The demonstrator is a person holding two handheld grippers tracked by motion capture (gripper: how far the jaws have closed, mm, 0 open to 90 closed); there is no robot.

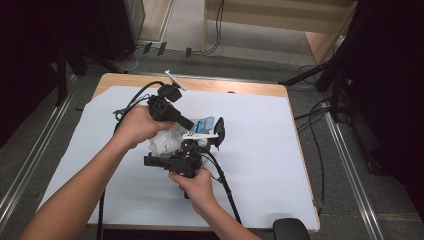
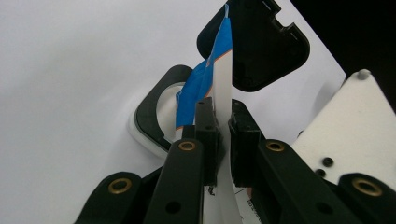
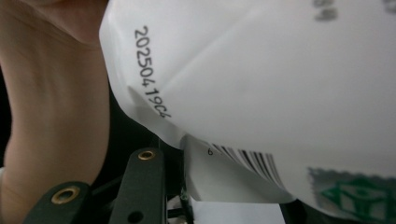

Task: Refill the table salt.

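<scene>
A white packet (image 1: pixel 165 143) with a blue top edge (image 1: pixel 204 123) hangs above the middle of the table between both hands. My left gripper (image 1: pixel 192 124) comes in from the upper left. In its own view the left gripper (image 2: pixel 223 116) is shut on the packet's thin white and blue edge (image 2: pixel 222 79). My right gripper (image 1: pixel 207 136) rises from below. Its two black jaws stand apart on either side of that edge, one pad (image 2: pixel 261 42) above and one (image 2: pixel 152 114) below. The packet (image 3: pixel 261 70), printed with a date and barcode, hangs close over my right gripper's left finger (image 3: pixel 140 186).
A white sheet (image 1: pixel 260 160) covers the wooden table (image 1: pixel 235 88). Cables trail from both grippers toward the front edge. A black rounded object (image 1: pixel 291 230) sits at the front right corner. Stands and cables crowd the floor beyond the table's right side.
</scene>
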